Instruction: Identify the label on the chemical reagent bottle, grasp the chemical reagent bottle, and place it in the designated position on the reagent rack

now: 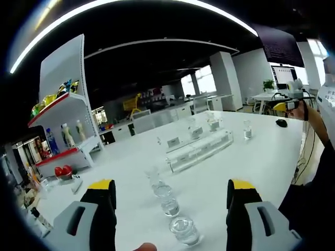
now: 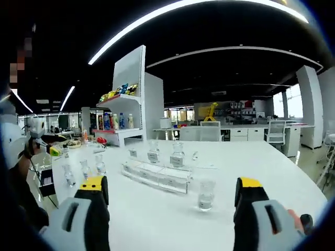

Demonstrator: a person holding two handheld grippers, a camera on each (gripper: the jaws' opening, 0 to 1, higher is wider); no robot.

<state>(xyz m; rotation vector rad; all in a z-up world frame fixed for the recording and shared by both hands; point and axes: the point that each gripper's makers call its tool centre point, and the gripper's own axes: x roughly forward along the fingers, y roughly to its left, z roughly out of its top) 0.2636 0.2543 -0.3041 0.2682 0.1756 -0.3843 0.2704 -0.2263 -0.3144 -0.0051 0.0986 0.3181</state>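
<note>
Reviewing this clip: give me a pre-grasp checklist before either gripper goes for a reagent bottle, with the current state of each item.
1. Left gripper open: ok.
2. Right gripper open: ok.
3. Both grippers empty: ok.
4. Bottle ahead of the right gripper, lone bottle upright on the table: ok.
5. Label on that bottle readable: cannot tell, too small.
6. Clear reagent rack in sight with labelled bottles behind it: ok; designated slot: cannot tell.

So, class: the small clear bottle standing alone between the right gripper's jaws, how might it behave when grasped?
The bottle looks like clear glass, so probably smooth, slippery and breakable. It stands upright on the white table, small-based, so a sideways nudge might tip it. Seemingly near-empty, likely light.
</note>
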